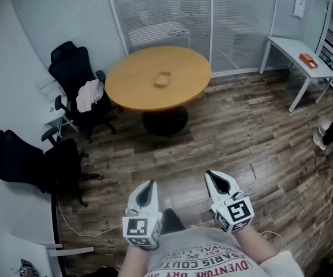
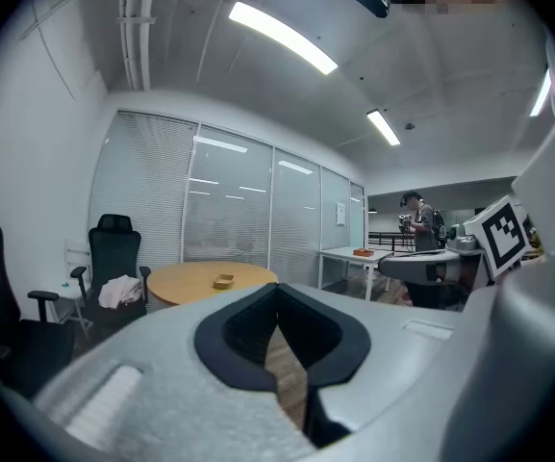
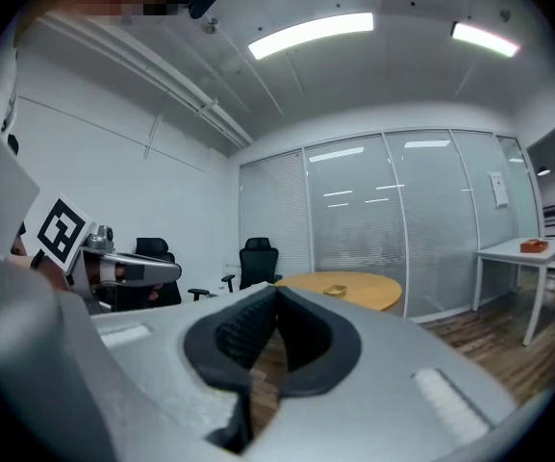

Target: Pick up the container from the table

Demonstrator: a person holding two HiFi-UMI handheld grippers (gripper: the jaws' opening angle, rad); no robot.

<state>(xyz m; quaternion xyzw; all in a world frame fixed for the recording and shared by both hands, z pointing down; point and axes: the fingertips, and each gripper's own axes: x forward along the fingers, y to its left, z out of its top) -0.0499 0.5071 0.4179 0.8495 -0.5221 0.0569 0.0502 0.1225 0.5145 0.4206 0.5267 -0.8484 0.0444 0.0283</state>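
A small tan container rests near the middle of a round wooden table across the room; it also shows as a small container in the left gripper view and as a container in the right gripper view. Both grippers are held close to the person's body, far from the table. My left gripper is shut with nothing in it, its tips meeting. My right gripper is shut and empty too, its tips together.
Black office chairs stand left of the table, one draped with a white cloth. A white desk with an orange item stands at the right wall. A person stands far off. Cables trail on the wood floor.
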